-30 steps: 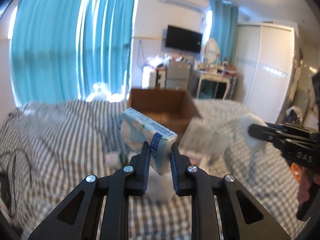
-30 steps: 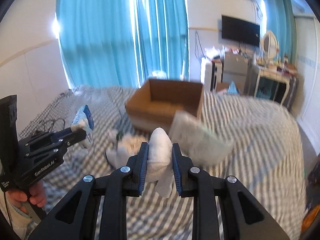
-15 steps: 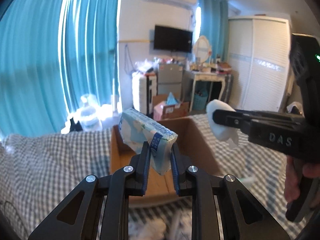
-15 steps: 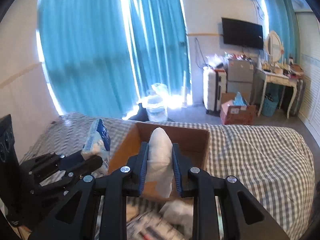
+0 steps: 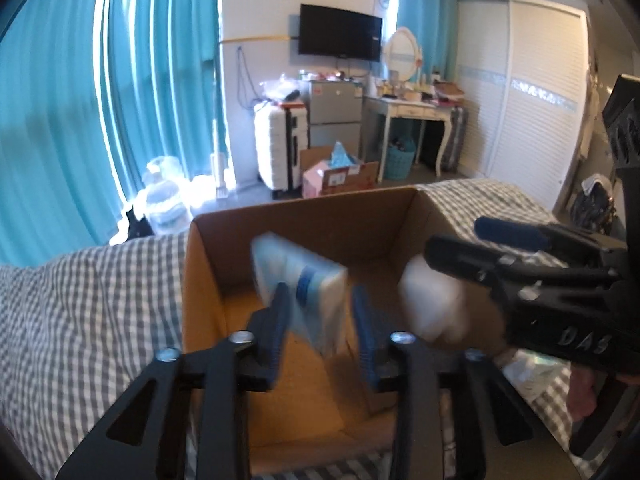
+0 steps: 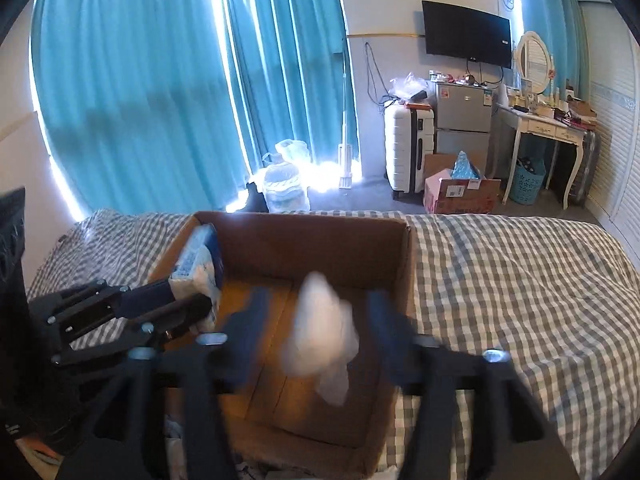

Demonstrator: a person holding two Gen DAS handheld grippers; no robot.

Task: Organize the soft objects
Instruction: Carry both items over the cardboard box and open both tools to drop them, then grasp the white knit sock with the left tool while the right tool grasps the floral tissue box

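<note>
A home bedroom: a checked bed (image 6: 520,280), teal curtains (image 6: 140,100), wall television (image 6: 466,34), white wardrobe (image 5: 532,100), dressing table (image 6: 548,128) and suitcase (image 6: 408,148).

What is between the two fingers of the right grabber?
In the right wrist view, a white soft bundle sits between the open right gripper's fingers, above the cardboard box.
</note>
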